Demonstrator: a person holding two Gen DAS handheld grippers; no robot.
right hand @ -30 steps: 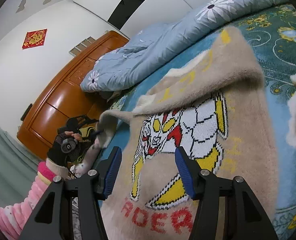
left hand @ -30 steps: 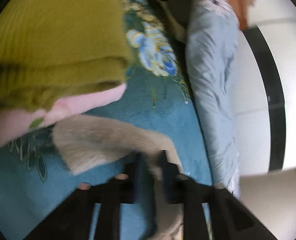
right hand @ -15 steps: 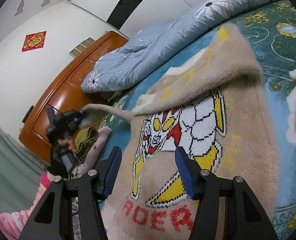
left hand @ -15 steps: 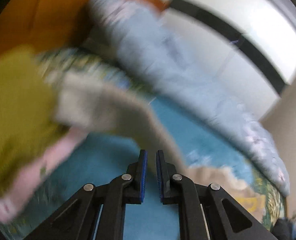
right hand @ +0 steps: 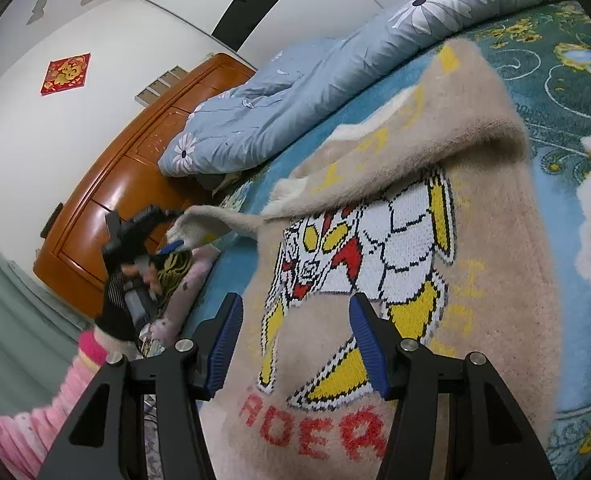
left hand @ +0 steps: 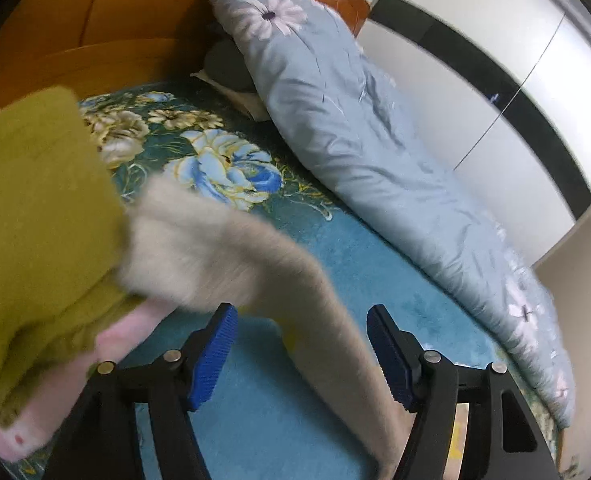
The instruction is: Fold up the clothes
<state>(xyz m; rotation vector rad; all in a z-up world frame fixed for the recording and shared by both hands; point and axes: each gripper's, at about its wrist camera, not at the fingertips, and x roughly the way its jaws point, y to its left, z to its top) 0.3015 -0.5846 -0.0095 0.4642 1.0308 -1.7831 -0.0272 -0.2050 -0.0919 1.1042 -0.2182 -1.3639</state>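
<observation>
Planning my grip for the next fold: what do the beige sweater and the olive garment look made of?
Beige sweater: seemingly fuzzy, brushed knit; hairy edges, stitch-patterned figure. Olive garment: looks like matte ribbed knit; faint ridges, though blurred. Both look soft and limp.

beige sweater (right hand: 475,280), teal floral blanket (left hand: 295,420)

In the left wrist view, the sweater sleeve (left hand: 231,256) runs from frame centre down to the lower right, lying on the bedspread (left hand: 255,420), its cuff end resting on the stack of folded clothes (left hand: 35,216) at the left edge. The rolled duvet (left hand: 367,160) stretches from top centre to lower right, behind the sleeve. In the right wrist view, the sweater (right hand: 435,280) fills the centre, the headboard (right hand: 107,200) at mid-left behind the duvet.
</observation>
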